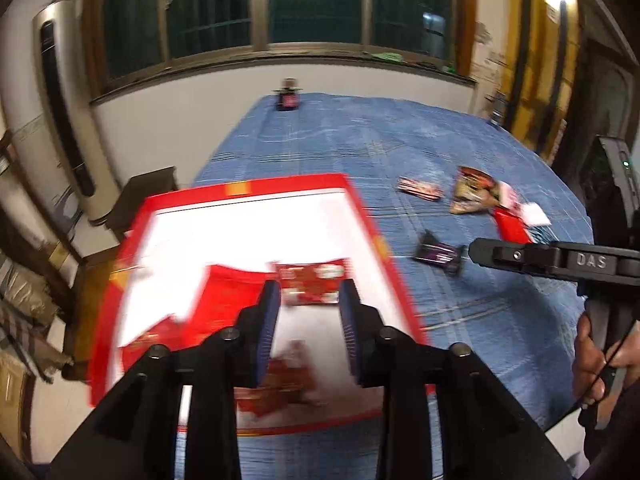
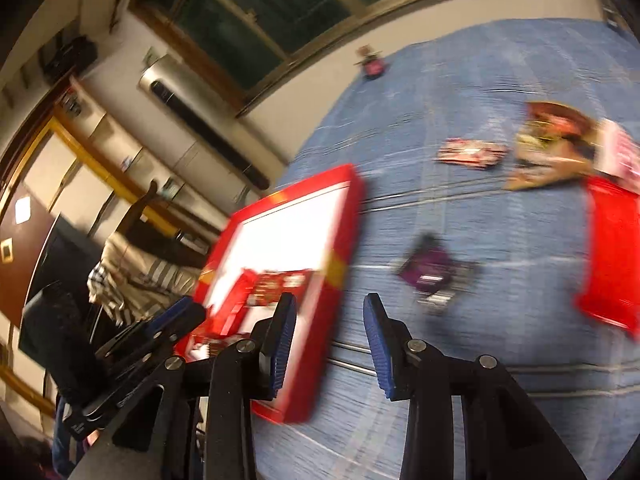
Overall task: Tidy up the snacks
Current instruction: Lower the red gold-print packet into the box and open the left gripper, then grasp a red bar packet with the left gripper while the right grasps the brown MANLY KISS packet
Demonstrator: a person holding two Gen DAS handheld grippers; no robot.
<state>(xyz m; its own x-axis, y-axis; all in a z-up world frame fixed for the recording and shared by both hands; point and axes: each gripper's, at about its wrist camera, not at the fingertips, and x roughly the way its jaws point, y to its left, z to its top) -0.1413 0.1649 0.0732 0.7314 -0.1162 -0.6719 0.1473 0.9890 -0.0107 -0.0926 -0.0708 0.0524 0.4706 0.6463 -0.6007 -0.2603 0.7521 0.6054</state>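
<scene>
A red box with a white inside (image 1: 360, 216) lies on the blue tablecloth and holds several red snack packets (image 1: 312, 282). My left gripper (image 1: 309, 300) is open above the box, with nothing between its blue pads. My right gripper (image 2: 330, 316) is open and empty above the cloth, just right of the box (image 2: 344, 216). It also shows at the right edge of the left wrist view (image 1: 476, 249). Loose on the cloth lie a purple packet (image 2: 430, 270), a small red packet (image 2: 470, 154), a brown bag (image 2: 552, 148) and a red bag (image 2: 612, 248).
A small dark red object (image 1: 289, 96) stands at the table's far edge under the window. A tall silver air conditioner (image 1: 60, 112) stands at the left. A dark cabinet (image 1: 144, 196) is beside the table's left side. Both views are blurred.
</scene>
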